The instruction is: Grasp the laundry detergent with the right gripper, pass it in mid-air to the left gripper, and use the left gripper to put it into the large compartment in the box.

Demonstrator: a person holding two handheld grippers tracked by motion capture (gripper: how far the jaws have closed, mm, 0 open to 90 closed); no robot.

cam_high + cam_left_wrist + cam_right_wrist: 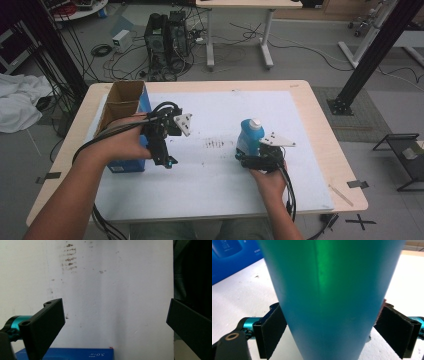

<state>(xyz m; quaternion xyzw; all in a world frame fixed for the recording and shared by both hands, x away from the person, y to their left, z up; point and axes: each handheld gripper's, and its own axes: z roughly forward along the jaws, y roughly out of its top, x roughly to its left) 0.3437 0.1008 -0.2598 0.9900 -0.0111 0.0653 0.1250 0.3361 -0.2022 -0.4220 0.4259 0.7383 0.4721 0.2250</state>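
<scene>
Bottle [249, 136] upright on the sheet [215, 180], cap up, clamped low by right gripper [255, 159]; left gripper [162, 150] spread wide, empty, beside the box [125, 107].

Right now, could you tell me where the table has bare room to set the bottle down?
The white mat is bare along its near edge and between the box and the bottle, and across its far right. It is crowded at the left, where the left gripper hangs beside the box. The right gripper grips the bottle.
</scene>
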